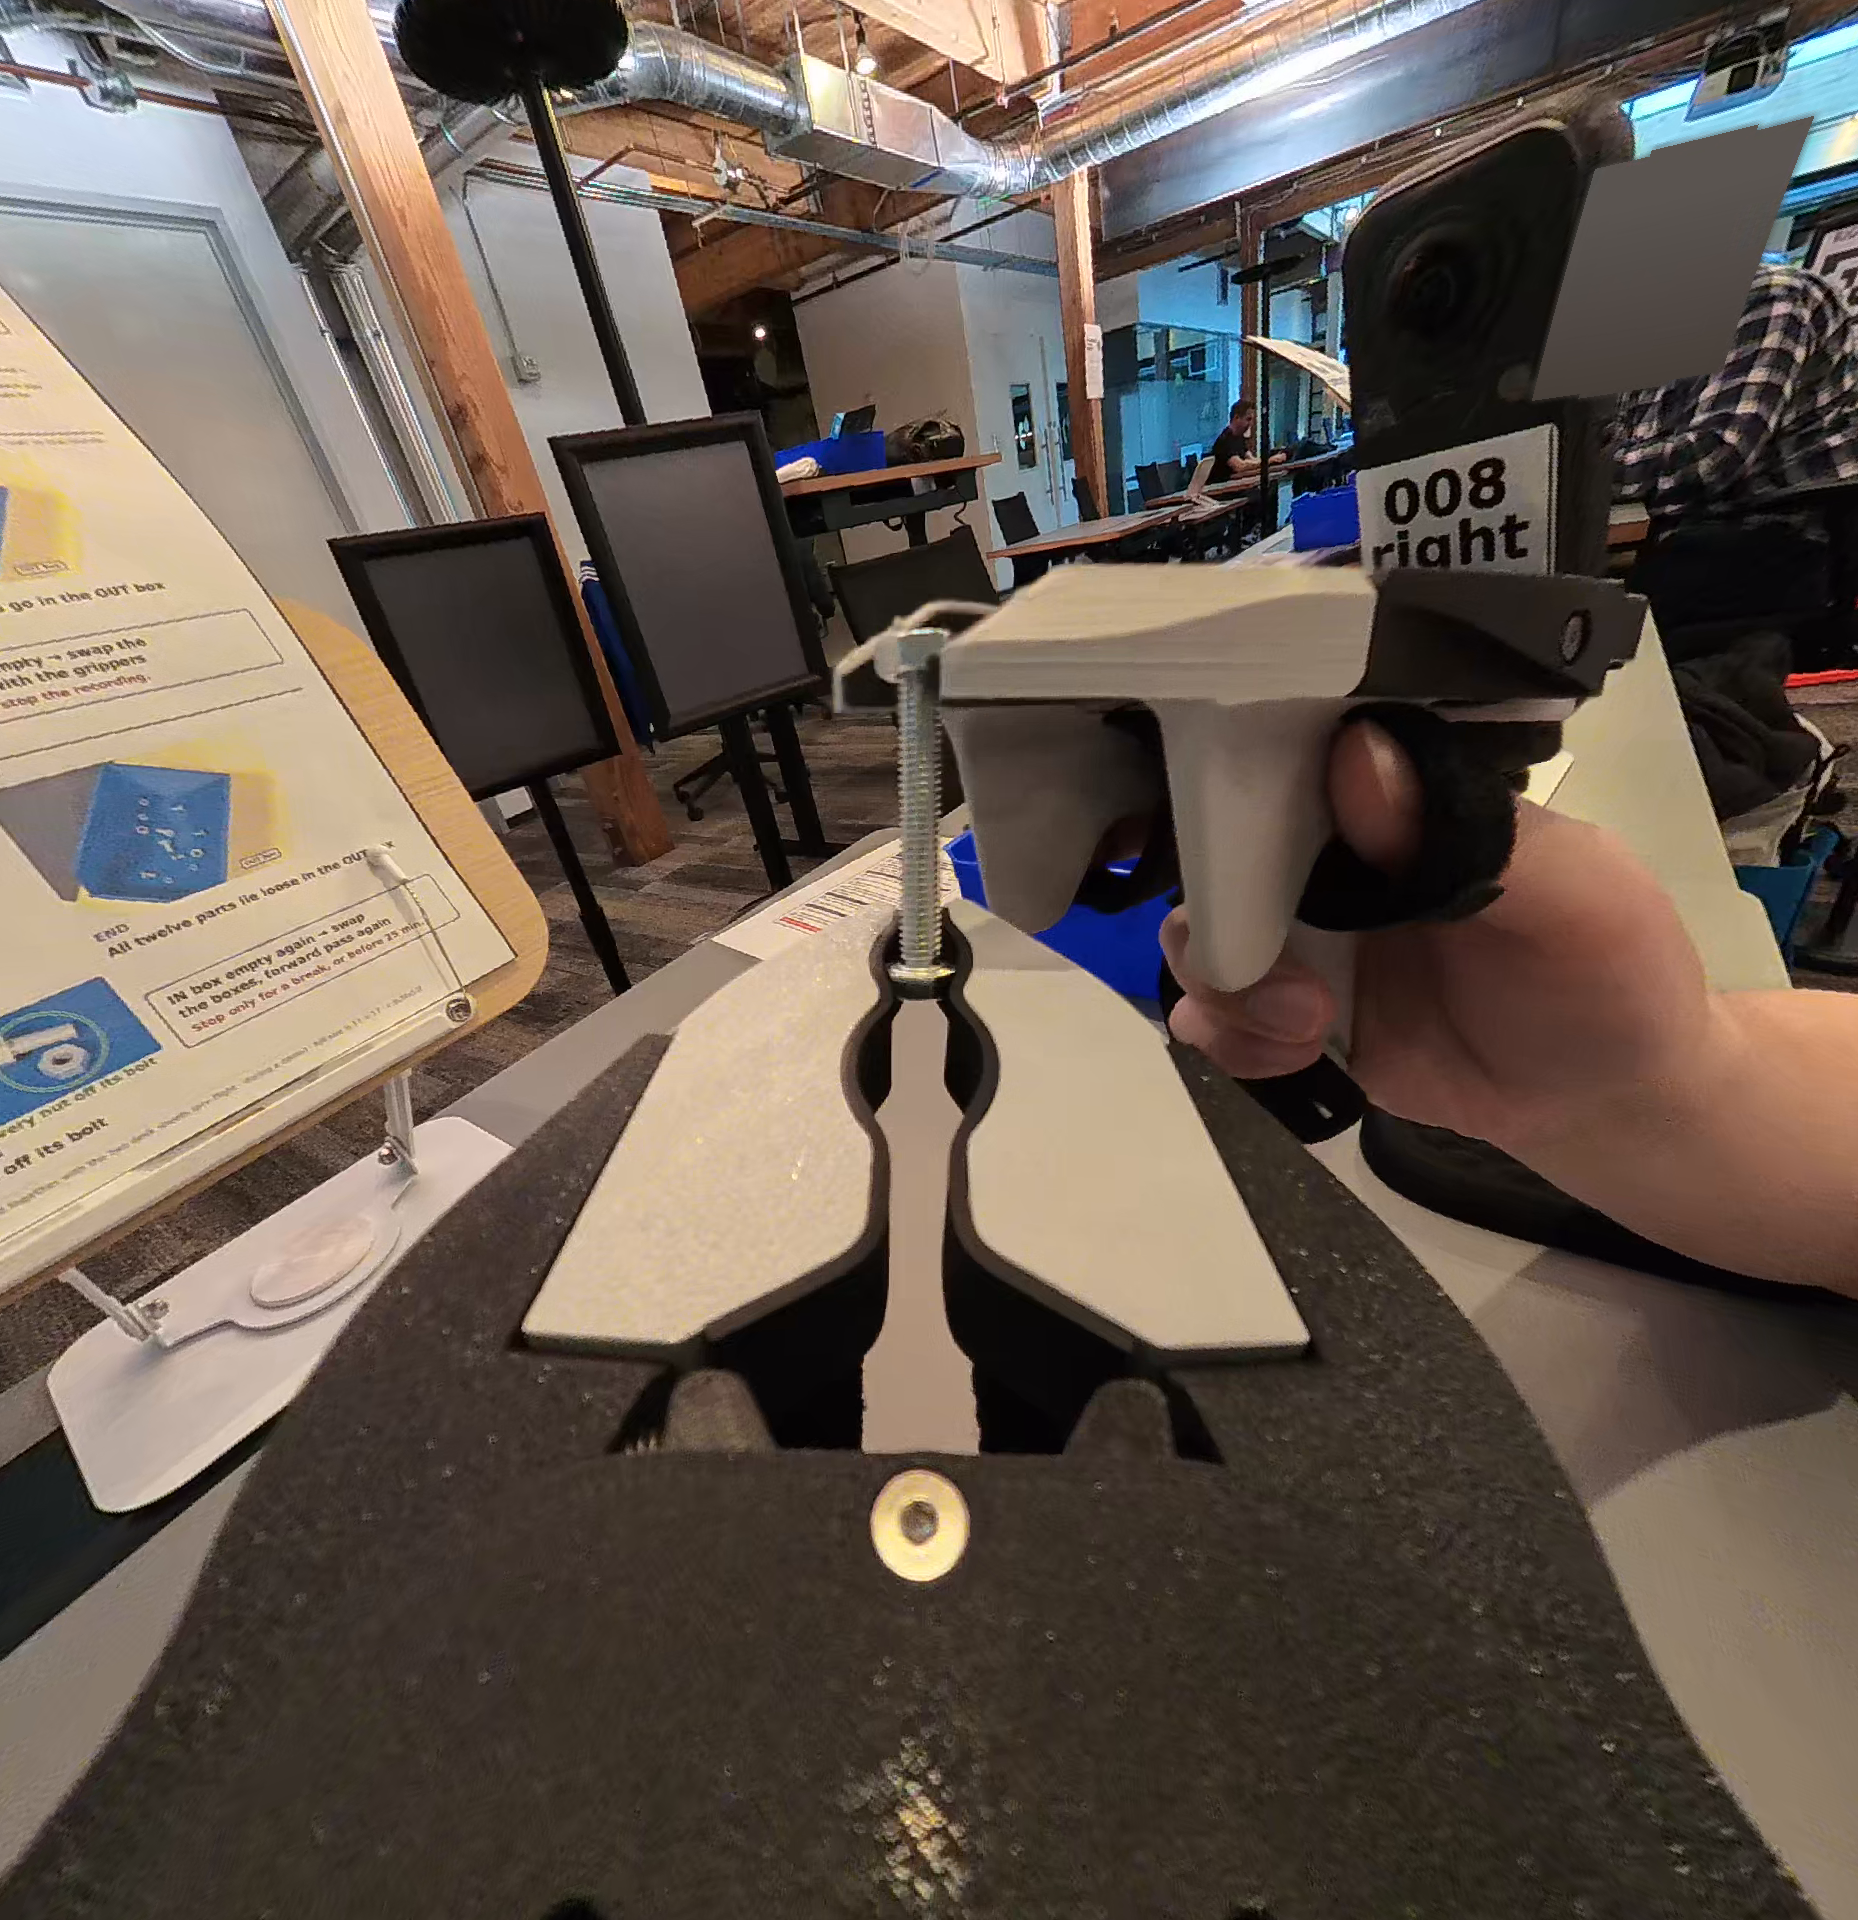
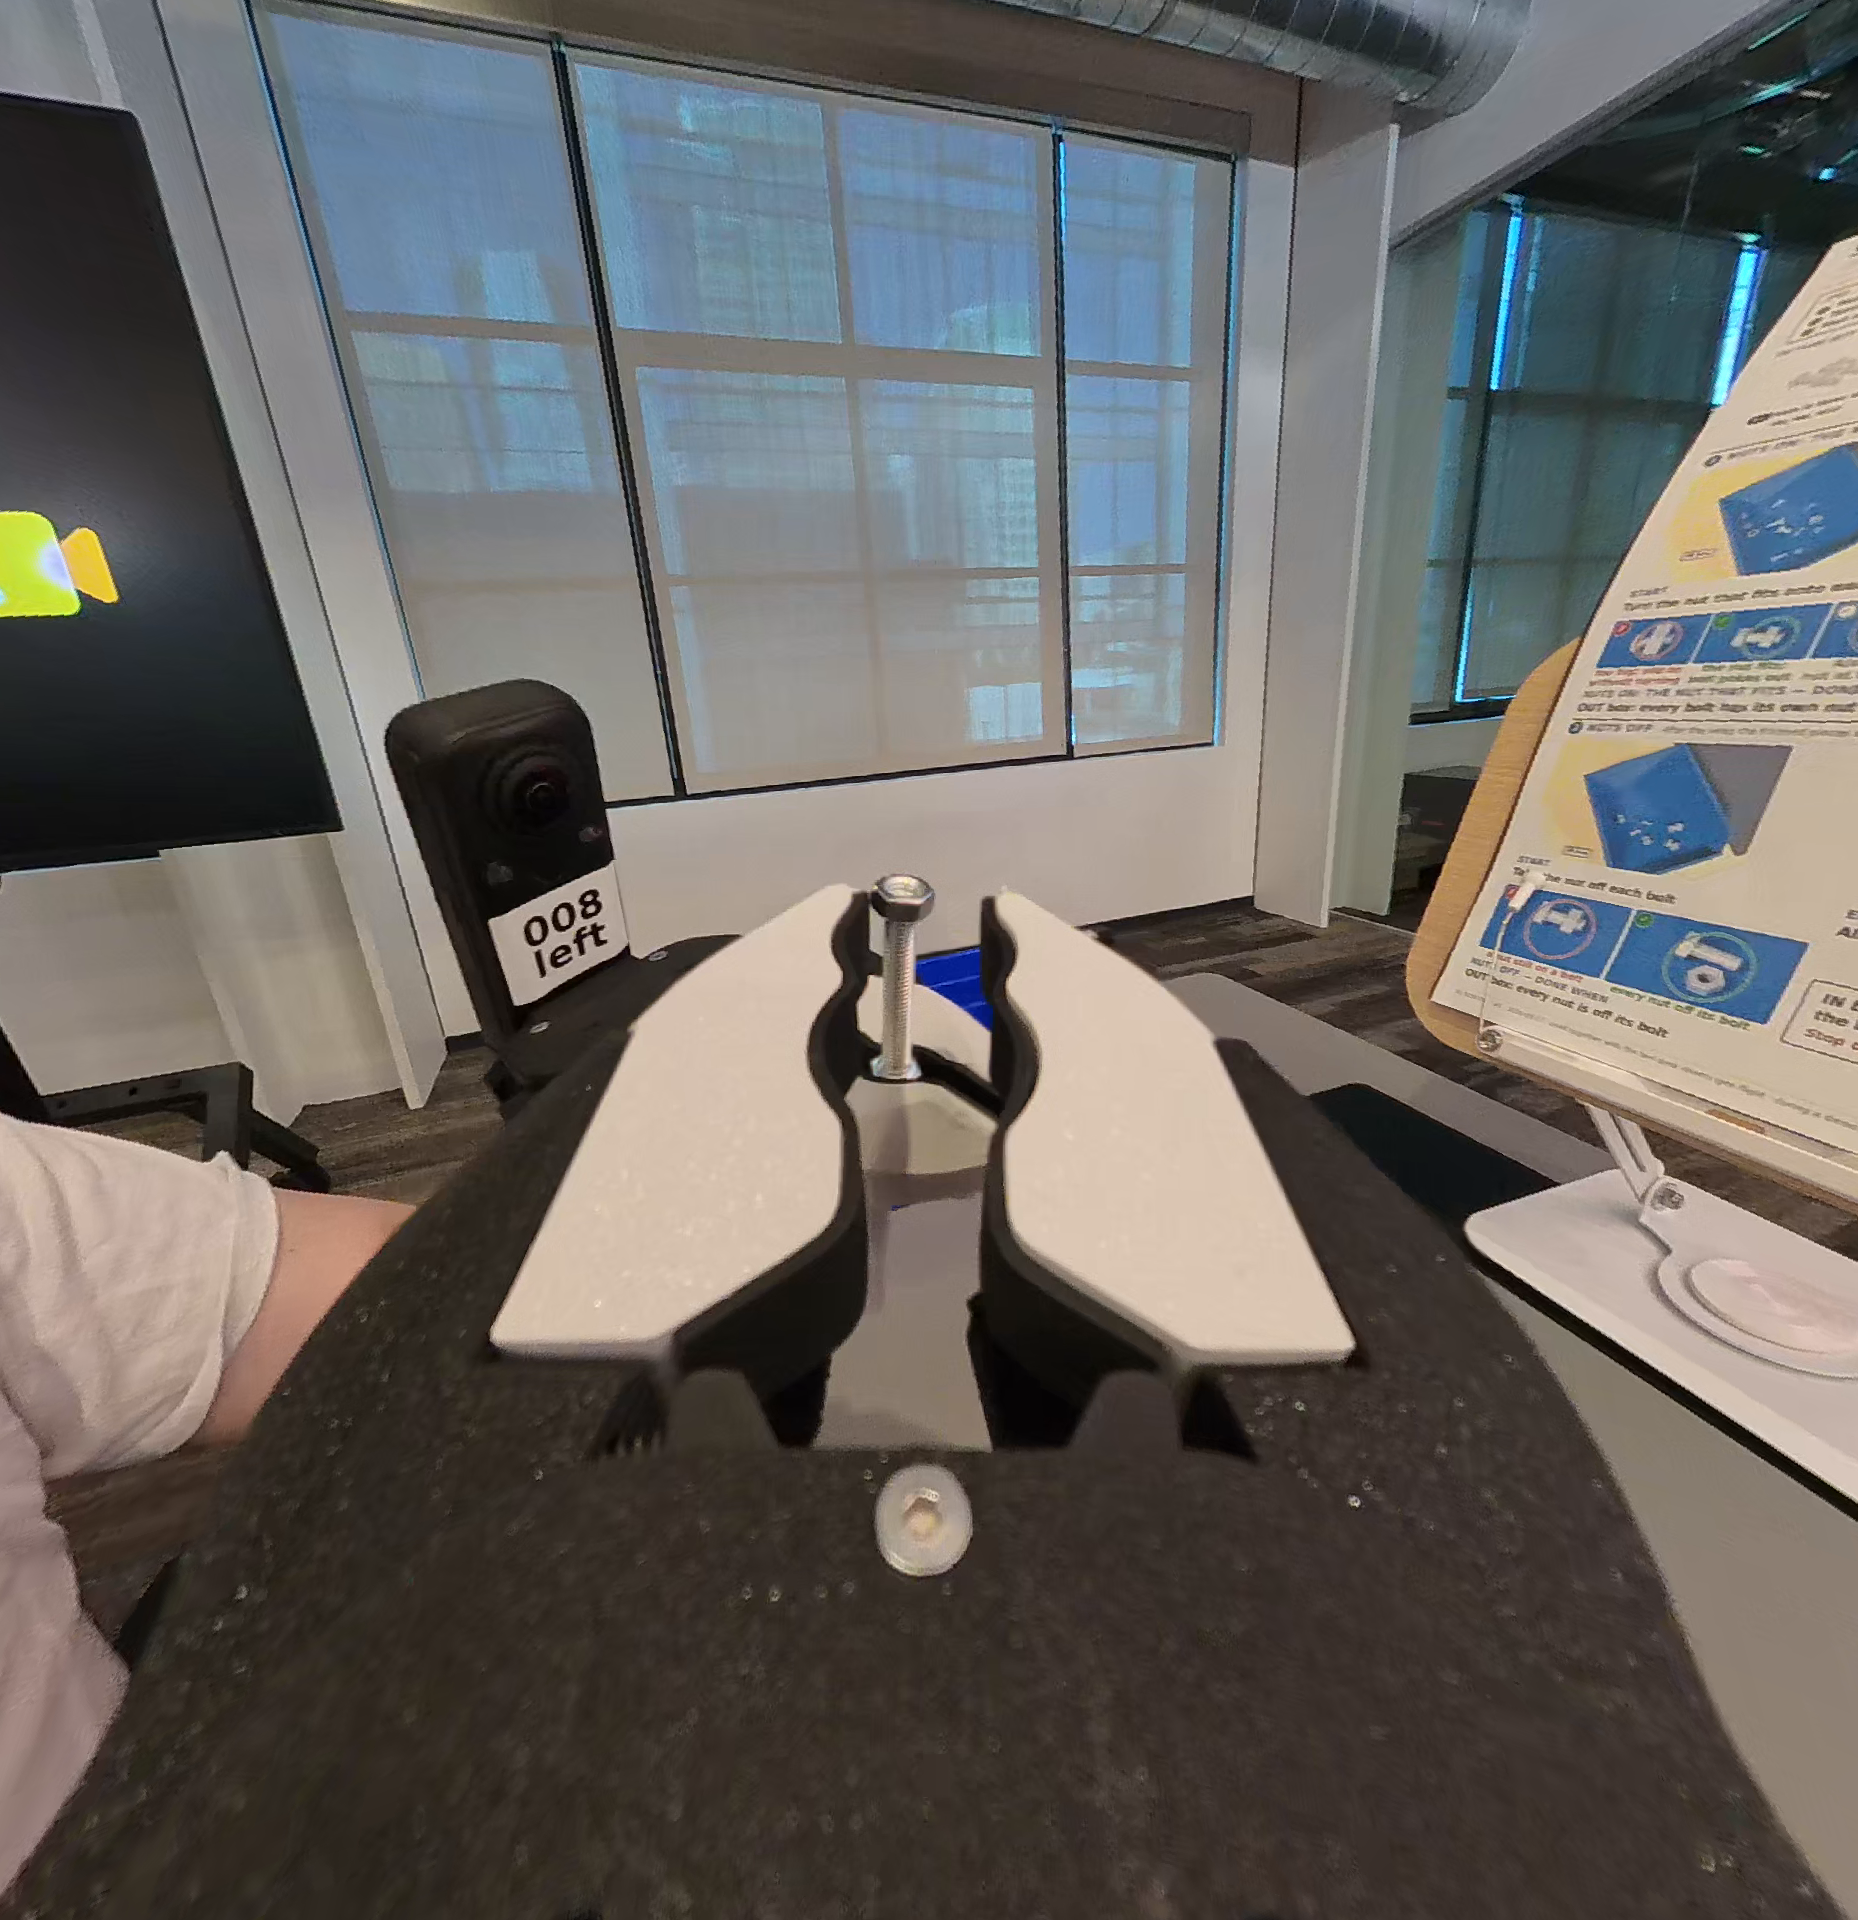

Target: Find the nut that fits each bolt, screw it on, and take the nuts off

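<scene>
The bolt [image 1: 920, 805] stood upright in the air between the two grippers, above the grey table [image 1: 1683, 1538]. The left gripper [image 1: 920, 982] pinched the nut [image 1: 920, 977] at the bolt's lower end, its jaws pressed in on it. The right gripper [image 2: 909, 920] came in from the side, held by a hand [image 1: 1444, 966]; its jaws were spread on either side of the bolt's upper end, which carried a hex piece [image 2: 902, 896], perhaps the head, and they did not appear to touch it. A blue bin [image 1: 1096, 940] sat behind, and an instruction board [image 1: 177, 831] stood to one side.
</scene>
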The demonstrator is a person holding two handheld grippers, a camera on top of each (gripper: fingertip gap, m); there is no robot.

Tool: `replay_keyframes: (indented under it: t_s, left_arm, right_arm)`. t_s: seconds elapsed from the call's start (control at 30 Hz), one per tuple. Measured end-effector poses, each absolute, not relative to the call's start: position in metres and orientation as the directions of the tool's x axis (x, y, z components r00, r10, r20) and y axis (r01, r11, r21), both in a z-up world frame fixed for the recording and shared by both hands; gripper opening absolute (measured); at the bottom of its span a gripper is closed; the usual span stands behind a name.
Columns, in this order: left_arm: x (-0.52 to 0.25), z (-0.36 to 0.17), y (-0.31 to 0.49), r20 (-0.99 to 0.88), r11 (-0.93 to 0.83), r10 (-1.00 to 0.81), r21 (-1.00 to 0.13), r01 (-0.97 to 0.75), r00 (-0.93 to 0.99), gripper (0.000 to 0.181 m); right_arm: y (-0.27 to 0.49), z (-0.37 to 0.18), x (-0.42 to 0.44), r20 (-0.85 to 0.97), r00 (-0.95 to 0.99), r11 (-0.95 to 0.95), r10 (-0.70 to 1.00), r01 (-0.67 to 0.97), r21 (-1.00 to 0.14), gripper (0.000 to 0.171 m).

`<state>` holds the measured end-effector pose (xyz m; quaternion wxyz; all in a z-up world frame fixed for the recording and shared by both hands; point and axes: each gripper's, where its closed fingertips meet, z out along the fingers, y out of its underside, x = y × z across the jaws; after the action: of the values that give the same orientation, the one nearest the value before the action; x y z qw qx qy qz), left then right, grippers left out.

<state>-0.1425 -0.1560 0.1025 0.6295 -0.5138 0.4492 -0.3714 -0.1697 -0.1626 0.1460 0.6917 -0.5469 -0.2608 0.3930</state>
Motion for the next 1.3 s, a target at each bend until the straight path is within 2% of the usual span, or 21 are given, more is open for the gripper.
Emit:
replay_keyframes:
  t_s: [0.07,0.23,0.3,0.4,0.53,0.63,0.7,0.77,0.83,0.9,0.93,1.0,1.03,1.1,1.13,1.2,1.3]
  left_arm:
    - [-0.142,0.102,-0.156,-0.196,0.207,-0.925,-0.978,0.0,0.326,0.004]
    - [-0.139,0.1,-0.162,-0.18,0.185,-0.949,-0.983,-0.006,0.257,0.004]
    - [-0.135,0.101,-0.175,-0.141,0.143,-0.982,-0.99,0.006,0.128,0.004]
    - [-0.135,0.103,-0.21,-0.045,0.044,-0.984,-0.999,0.013,-0.173,0.004]
    - [-0.147,0.097,-0.26,0.141,-0.105,-0.819,-0.99,-0.095,-0.557,0.004]
    - [-0.156,0.098,-0.286,0.234,-0.198,-0.658,-0.971,-0.136,-0.715,0.003]
    - [-0.155,0.097,-0.292,0.27,-0.234,-0.61,-0.96,-0.155,-0.745,0.004]
    - [-0.151,0.093,-0.287,0.269,-0.231,-0.637,-0.961,-0.154,-0.722,0.004]
    - [-0.151,0.095,-0.279,0.255,-0.222,-0.676,-0.965,-0.138,-0.692,0.004]
    - [-0.154,0.099,-0.27,0.225,-0.197,-0.717,-0.973,-0.118,-0.66,0.004]
    - [-0.154,0.1,-0.266,0.202,-0.171,-0.745,-0.979,-0.111,-0.636,0.004]
    - [-0.155,0.099,-0.259,0.148,-0.106,-0.796,-0.989,-0.106,-0.587,0.004]
    - [-0.156,0.1,-0.258,0.134,-0.091,-0.801,-0.991,-0.102,-0.584,0.004]
    - [-0.158,0.102,-0.258,0.122,-0.079,-0.805,-0.992,-0.098,-0.58,0.004]
    - [-0.158,0.103,-0.257,0.115,-0.074,-0.811,-0.993,-0.095,-0.573,0.004]
    - [-0.158,0.103,-0.254,0.113,-0.069,-0.821,-0.993,-0.099,-0.56,0.004]
    - [-0.158,0.103,-0.252,0.111,-0.068,-0.83,-0.993,-0.097,-0.547,0.004]
  right_arm:
    - [-0.166,0.147,-0.171,-0.061,0.537,0.093,0.841,-0.256,-0.962,0.011]
    - [-0.169,0.147,-0.174,-0.008,0.514,0.112,0.858,-0.202,-0.973,0.01]
    - [-0.178,0.149,-0.177,0.049,0.442,0.137,0.896,-0.17,-0.976,0.01]
    - [-0.198,0.152,-0.177,0.128,0.25,0.168,0.96,-0.149,-0.974,0.01]
    - [-0.235,0.148,-0.169,0.179,-0.075,0.165,0.981,-0.172,-0.971,0.01]
    - [-0.25,0.149,-0.163,0.171,-0.228,0.114,0.959,-0.245,-0.963,0.01]
    - [-0.252,0.146,-0.162,0.156,-0.274,0.083,0.949,-0.26,-0.962,0.01]
    - [-0.242,0.145,-0.162,0.141,-0.226,0.086,0.964,-0.237,-0.968,0.011]
    - [-0.225,0.147,-0.15,0.135,-0.095,0.121,0.986,-0.137,-0.983,0.01]
    - [-0.204,0.151,-0.112,0.174,0.144,0.169,0.974,0.044,-0.985,0.01]
    - [-0.187,0.143,-0.078,0.194,0.314,0.134,0.929,0.203,-0.97,0.01]
    - [-0.153,0.105,0.03,0.302,0.671,-0.105,0.677,0.494,-0.863,0.011]
    - [-0.15,0.081,0.087,0.304,0.778,-0.293,0.549,0.52,-0.802,0.011]
    - [-0.163,0.024,0.176,0.157,0.924,-0.636,0.348,0.356,-0.684,0.011]
    - [-0.167,-0.001,0.212,0.108,0.964,-0.737,0.242,0.255,-0.626,0.011]
    - [-0.173,-0.047,0.26,0.018,0.995,-0.842,0.102,0.096,-0.531,0.012]
    - [-0.179,-0.1,0.278,-0.134,0.989,-0.906,0.063,0.001,-0.423,0.012]
